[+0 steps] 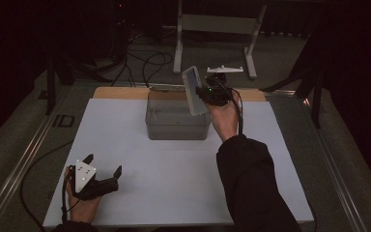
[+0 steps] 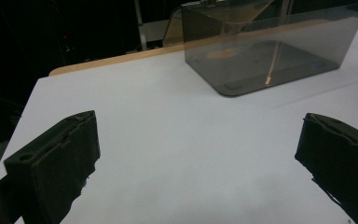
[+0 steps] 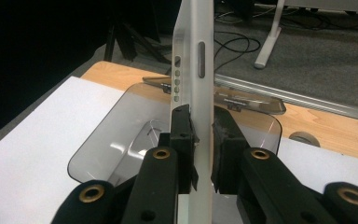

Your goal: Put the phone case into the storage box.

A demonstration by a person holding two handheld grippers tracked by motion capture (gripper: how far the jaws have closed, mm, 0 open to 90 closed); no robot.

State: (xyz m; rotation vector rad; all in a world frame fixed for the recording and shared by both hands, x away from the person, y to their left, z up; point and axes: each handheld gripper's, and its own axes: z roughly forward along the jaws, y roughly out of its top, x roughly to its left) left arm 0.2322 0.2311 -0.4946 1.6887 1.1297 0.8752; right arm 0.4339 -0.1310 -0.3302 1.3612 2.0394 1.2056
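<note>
My right gripper (image 1: 207, 94) had its fingers pinching the phone (image 1: 193, 90) edge-on, held above the clear bin (image 1: 176, 123). I judged the drop into it was still left. My left gripper (image 1: 104, 170) rested on the table (image 1: 183, 179), fingers spread, holding nothing.

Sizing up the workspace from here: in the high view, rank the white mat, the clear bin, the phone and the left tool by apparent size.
1. white mat
2. clear bin
3. left tool and phone: too close to rank; the tool sits nearer the camera and the phone is held tilted, edge-on.
</note>
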